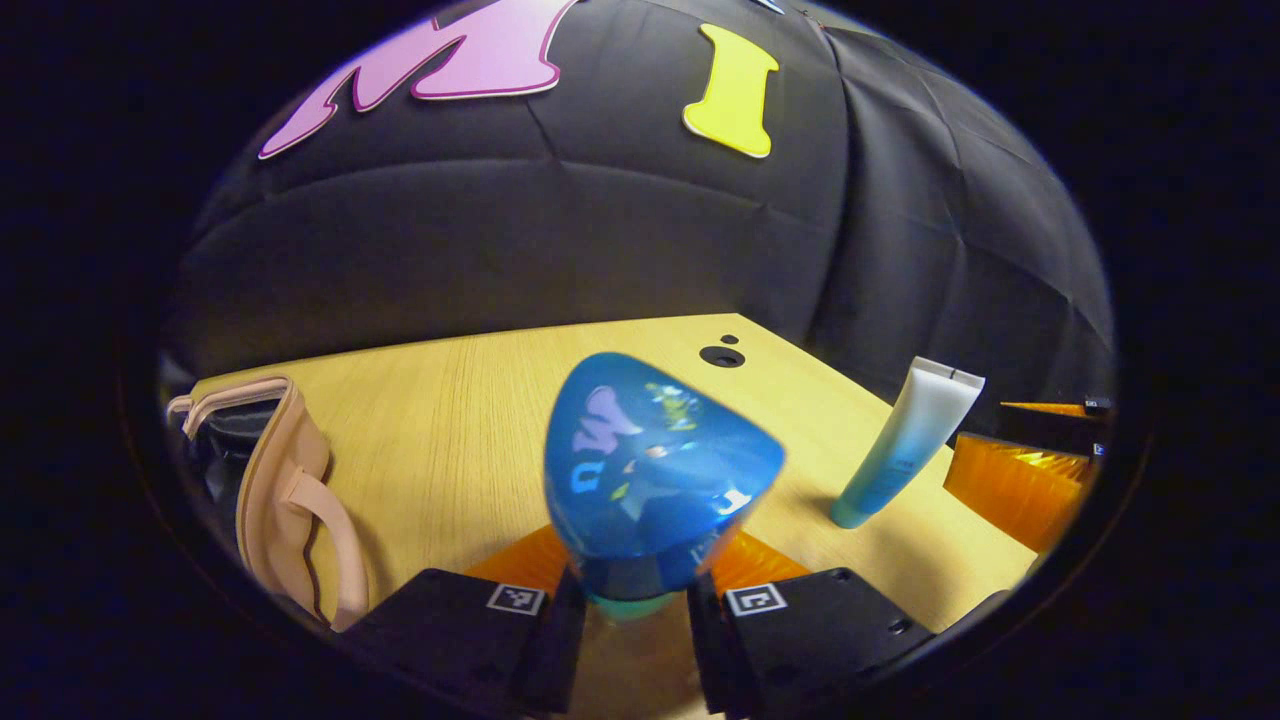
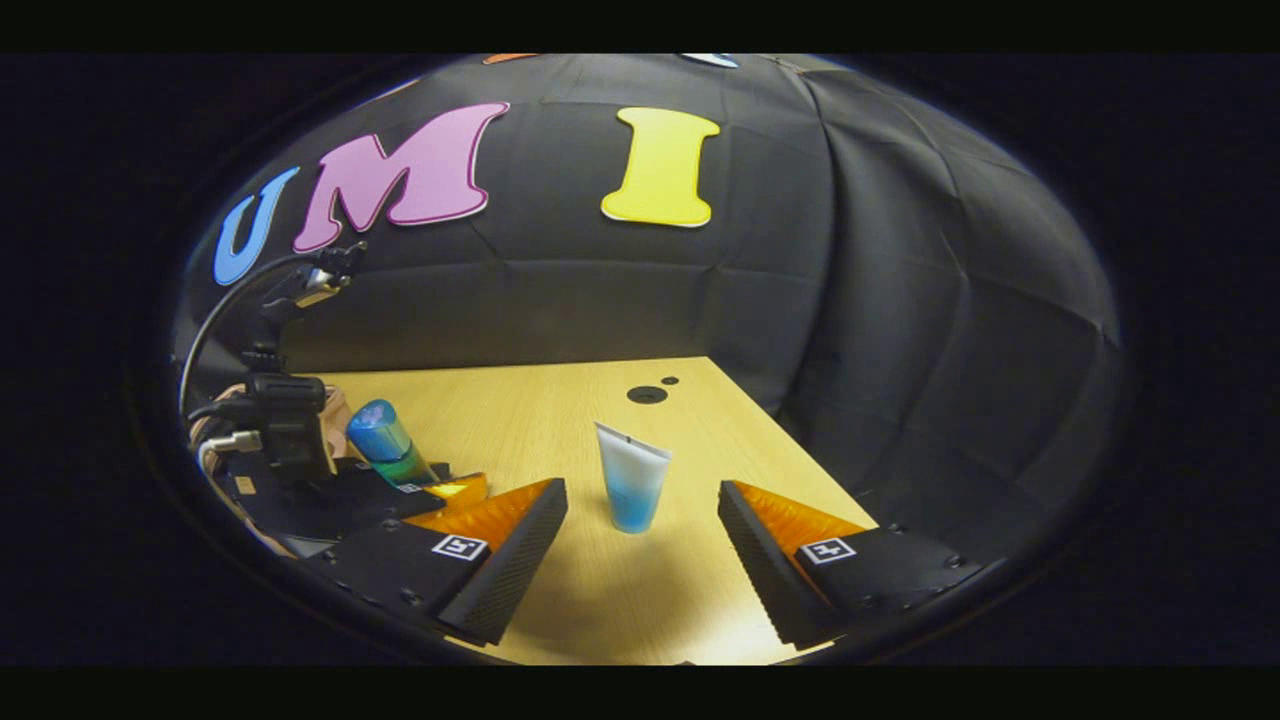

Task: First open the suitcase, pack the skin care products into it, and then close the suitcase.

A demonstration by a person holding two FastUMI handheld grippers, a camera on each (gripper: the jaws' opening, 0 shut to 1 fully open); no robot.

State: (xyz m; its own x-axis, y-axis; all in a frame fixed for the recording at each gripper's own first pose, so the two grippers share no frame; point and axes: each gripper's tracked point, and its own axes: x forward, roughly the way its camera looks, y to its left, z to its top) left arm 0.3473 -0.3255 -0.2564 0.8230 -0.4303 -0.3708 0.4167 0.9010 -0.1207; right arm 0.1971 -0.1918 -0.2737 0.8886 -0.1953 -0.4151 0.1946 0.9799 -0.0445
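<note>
Blue bottle (image 1: pixel 660 470): clamped low on its body between both fingers of the left gripper (image 1: pixel 635 600), raised off the counter (image 1: pixel 450 400), rounded blue cap end pointing up and away from the camera. In the right gripper view the same bottle (image 2: pixel 382 440) sits at far left, upright in the other gripper, close to the pink item.

Tube (image 2: pixel 632 490): white fading to blue, standing on its cap on the counter, crimped end up. It sits between the lines of the right gripper's fingers but farther out, not touched. Right gripper (image 2: pixel 640 560) is spread wide and holds nothing. In the left gripper view the tube (image 1: pixel 908 445) stands to the right of the bottle, well apart.

Suitcase (image 1: pixel 285 500): pale pink, with a strap or handle, at the near left edge of the counter. A dark gap shows along its left side, so it looks opened; the interior cannot be made out.

Progress, as judged: opening appears done; packing under way, one product in hand and not yet in the case, one product waiting on the counter. Closing remains.

Surface: light wood-grain counter, matte, with a round dark hole (image 1: pixel 721 356) and a smaller one beside it near the far edge.

Room: black quilted cloth wall (image 1: pixel 600 230) behind and to the right of the counter.
</note>
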